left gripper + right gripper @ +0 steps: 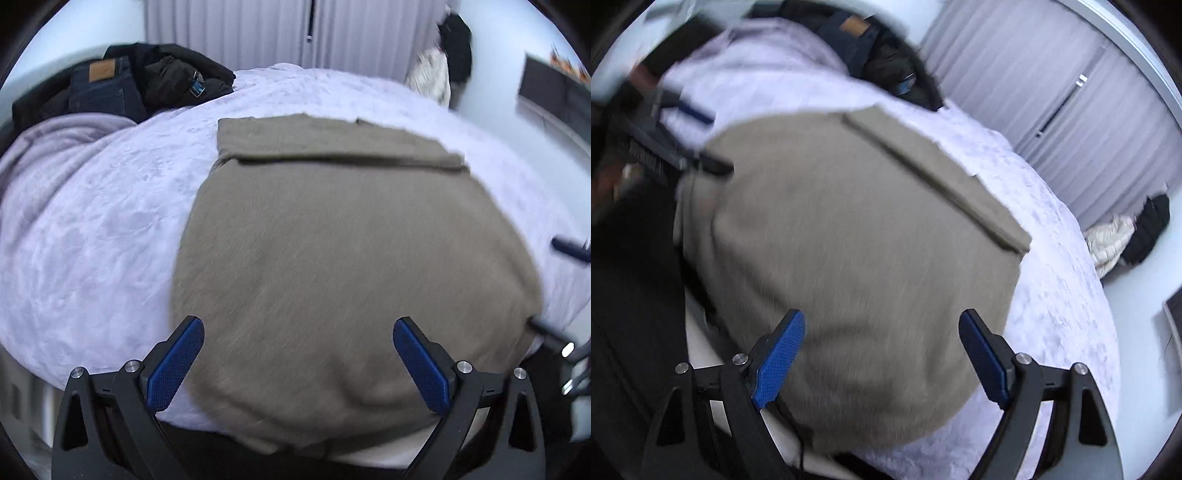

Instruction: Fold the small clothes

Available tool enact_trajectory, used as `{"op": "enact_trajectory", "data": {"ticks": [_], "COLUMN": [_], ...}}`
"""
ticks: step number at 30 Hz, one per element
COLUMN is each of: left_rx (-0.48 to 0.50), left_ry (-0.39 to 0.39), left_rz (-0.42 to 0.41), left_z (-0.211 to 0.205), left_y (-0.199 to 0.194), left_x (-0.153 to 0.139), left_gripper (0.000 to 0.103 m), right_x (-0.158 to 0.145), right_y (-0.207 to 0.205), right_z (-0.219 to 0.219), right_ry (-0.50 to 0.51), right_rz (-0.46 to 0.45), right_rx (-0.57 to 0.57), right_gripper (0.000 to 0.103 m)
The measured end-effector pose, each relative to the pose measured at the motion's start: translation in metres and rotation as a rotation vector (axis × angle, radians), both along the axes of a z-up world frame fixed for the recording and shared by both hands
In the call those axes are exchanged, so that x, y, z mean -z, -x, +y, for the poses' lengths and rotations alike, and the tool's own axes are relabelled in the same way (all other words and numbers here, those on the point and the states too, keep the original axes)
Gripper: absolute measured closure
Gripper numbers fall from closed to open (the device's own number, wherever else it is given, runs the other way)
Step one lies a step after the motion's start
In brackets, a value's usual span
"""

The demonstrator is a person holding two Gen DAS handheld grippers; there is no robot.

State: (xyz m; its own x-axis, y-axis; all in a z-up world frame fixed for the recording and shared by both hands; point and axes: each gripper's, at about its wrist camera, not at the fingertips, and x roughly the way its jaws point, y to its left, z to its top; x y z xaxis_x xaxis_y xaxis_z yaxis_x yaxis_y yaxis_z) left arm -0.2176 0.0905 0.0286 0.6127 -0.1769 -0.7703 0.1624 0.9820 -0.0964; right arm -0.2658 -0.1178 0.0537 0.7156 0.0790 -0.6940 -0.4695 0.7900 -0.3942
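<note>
- The bed [92, 229], under a pale lilac fleecy cover, carries everything; its plush nap should grip cloth a little, so a dragged fold may bunch rather than slide.
- The garment [332, 240], a taupe knit, lies flat across the bed's near half, its near hem drooping over the bed's edge. It looks soft, limp and light, a bit thick, not slippery and not fragile.
- A flap [332, 144] is already turned over at the far end, so the piece looks partly folded.
- Judged from this, the best holds are the 2 near corners or the near hem, pinching all layers at once and lifting both sides evenly; 1 layer alone would likely peel away.
- The left tongs [298, 326] stand wide apart, empty, above the near hem.
- The right tongs [881, 320] are likewise spread and empty, over the garment's near right part.
- Dark clothes [122, 85] are heaped at the bed's far left corner, well apart.
</note>
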Motion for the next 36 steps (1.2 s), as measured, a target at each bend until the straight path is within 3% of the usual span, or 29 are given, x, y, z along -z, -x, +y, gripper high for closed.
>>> {"op": "enact_trajectory", "data": {"ticks": [3, 6, 8, 10, 13, 17, 18, 21, 25, 28, 30, 34, 35, 36], "left_rx": [-0.058, -0.140, -0.165, -0.140, -0.114, -0.046, -0.034, -0.023, -0.048, -0.047, -0.042, -0.021, -0.006, 0.012], "left_ry": [0.007, -0.022, -0.063, -0.071, -0.016, -0.048, -0.071, -0.127, -0.040, -0.011, 0.004, -0.096, -0.113, -0.118], "left_rz": [0.094, 0.173, 0.140, 0.140, 0.183, 0.279, 0.281, 0.177, 0.036, 0.014, 0.073, 0.187, 0.139, 0.097], "left_z": [-0.016, -0.032, -0.040, -0.039, -0.024, -0.014, -0.011, -0.008, -0.007, -0.016, -0.022, -0.041, -0.044, -0.042], "left_y": [-0.030, -0.047, -0.041, -0.030, -0.014, 0.000, 0.006, 0.022, 0.010, -0.029, -0.056, -0.062, -0.048, -0.036], "left_x": [0.011, 0.033, 0.036, 0.038, 0.045, 0.057, 0.057, 0.037, -0.011, -0.025, -0.017, 0.035, 0.038, 0.036], "left_gripper": [0.000, 0.000, 0.000, 0.000, 0.000, 0.000, 0.000, 0.000, 0.000, 0.000, 0.000, 0.000, 0.000, 0.000], "right_x": [-0.005, 0.026, 0.051, 0.052, 0.055, 0.059, 0.060, 0.054, 0.016, -0.003, -0.002, 0.029, 0.044, 0.047], "right_y": [-0.032, -0.068, -0.073, -0.062, -0.046, -0.030, -0.027, -0.012, -0.005, -0.042, -0.070, -0.099, -0.098, -0.091], "right_z": [0.000, -0.006, -0.017, -0.027, -0.028, -0.021, -0.019, -0.028, -0.019, -0.006, 0.001, 0.016, 0.012, 0.006], "right_ry": [-0.118, -0.167, -0.209, -0.286, -0.224, -0.082, -0.037, 0.003, -0.095, -0.119, -0.154, -0.148, -0.152, -0.184], "right_rz": [0.022, 0.118, 0.170, 0.123, 0.124, 0.148, 0.167, 0.208, 0.067, -0.005, 0.035, 0.171, 0.209, 0.189], "right_rx": [0.128, 0.290, 0.358, 0.365, 0.319, 0.233, 0.204, 0.191, 0.145, 0.173, 0.178, 0.213, 0.232, 0.235], "right_gripper": [0.013, 0.013, 0.012, 0.010, 0.010, 0.010, 0.010, 0.009, 0.009, 0.009, 0.009, 0.009, 0.009, 0.009]}}
